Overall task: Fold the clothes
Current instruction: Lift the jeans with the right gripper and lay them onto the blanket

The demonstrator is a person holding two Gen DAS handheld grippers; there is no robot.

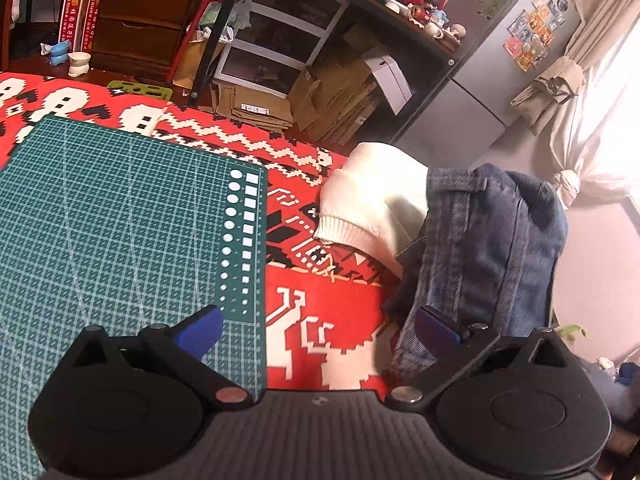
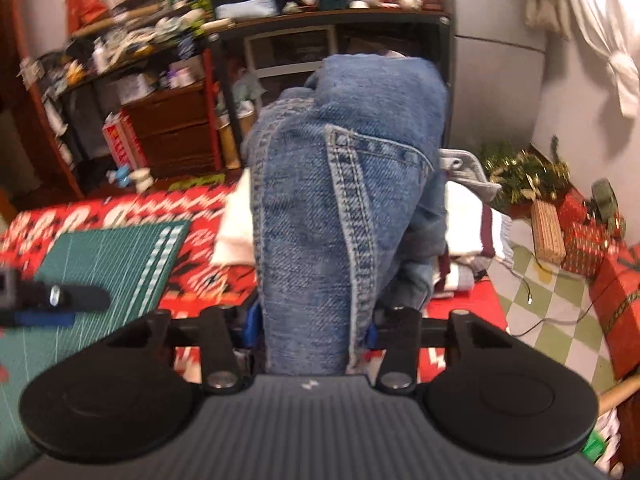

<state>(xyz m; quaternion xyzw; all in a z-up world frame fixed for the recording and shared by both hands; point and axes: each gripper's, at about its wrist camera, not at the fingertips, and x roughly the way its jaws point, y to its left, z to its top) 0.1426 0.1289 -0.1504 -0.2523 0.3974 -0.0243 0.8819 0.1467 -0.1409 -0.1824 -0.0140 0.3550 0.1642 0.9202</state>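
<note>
Denim jeans [image 2: 344, 208] fill the centre of the right wrist view, bunched between the right gripper [image 2: 310, 330] jaws, which clamp them. Left gripper [image 1: 320, 326] gapes wide and empty, jeans at its right.

The green mat [image 1: 120, 220] lies bare; jeans [image 1: 488, 248] and white sweater [image 1: 372, 204] crowd its right.

I count one pair of blue jeans [image 2: 344, 200], one white sweater [image 1: 368, 204] and one green cutting mat [image 1: 120, 220] on my single red patterned blanket [image 1: 320, 320]. Far left stand two small ceramic cups [image 1: 78, 63], one blue, one white.
</note>
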